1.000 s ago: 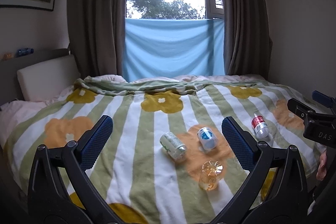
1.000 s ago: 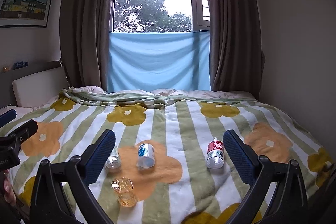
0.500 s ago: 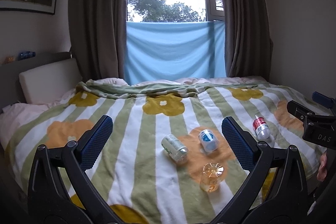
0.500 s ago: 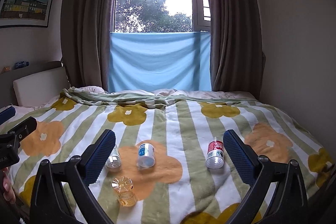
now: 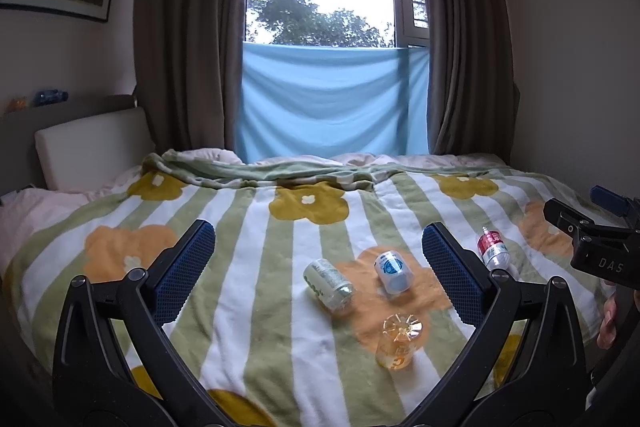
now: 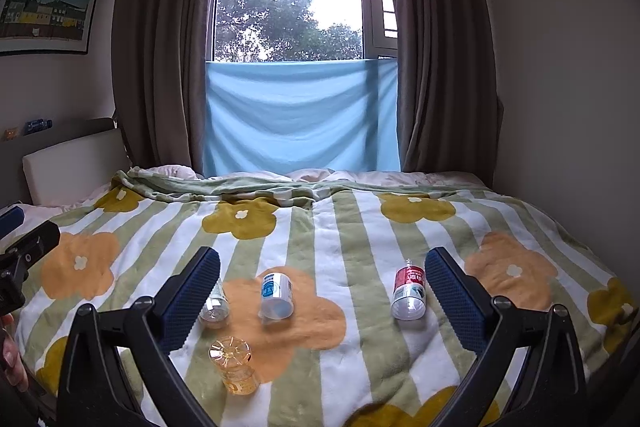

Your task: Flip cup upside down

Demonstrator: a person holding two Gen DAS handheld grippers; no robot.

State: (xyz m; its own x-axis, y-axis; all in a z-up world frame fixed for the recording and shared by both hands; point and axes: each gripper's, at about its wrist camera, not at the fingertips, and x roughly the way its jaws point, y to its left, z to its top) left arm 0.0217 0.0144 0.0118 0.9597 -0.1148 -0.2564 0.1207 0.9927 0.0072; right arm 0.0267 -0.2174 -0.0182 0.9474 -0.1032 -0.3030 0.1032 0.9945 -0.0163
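Observation:
A clear orange cup (image 5: pixel 400 342) stands on the striped flower blanket (image 5: pixel 256 299), near the front edge of the bed, with a ribbed radial face on top. My left gripper (image 5: pixel 316 239) hovers open above the blanket; the cup lies low between its fingers, close to the right one. My right gripper (image 6: pixel 322 259) is also open and holds nothing, and the cup (image 6: pixel 234 363) sits below its left finger. Each gripper shows at the edge of the other's view: the right gripper (image 5: pixel 592 247) and the left gripper (image 6: pixel 24 259).
Three bottles lie on the blanket beyond the cup: a green-labelled one (image 5: pixel 328 283), a blue-labelled one (image 5: pixel 394 271) and a red-labelled one (image 5: pixel 494 251). A headboard cushion (image 5: pixel 88 143) stands at the left. Curtains and a blue cloth (image 5: pixel 332 103) hang behind the bed.
The left wrist view has tilted up slightly, so the bed sits a little lower in frame. Cup and bottles have not moved. Both grippers stay open.

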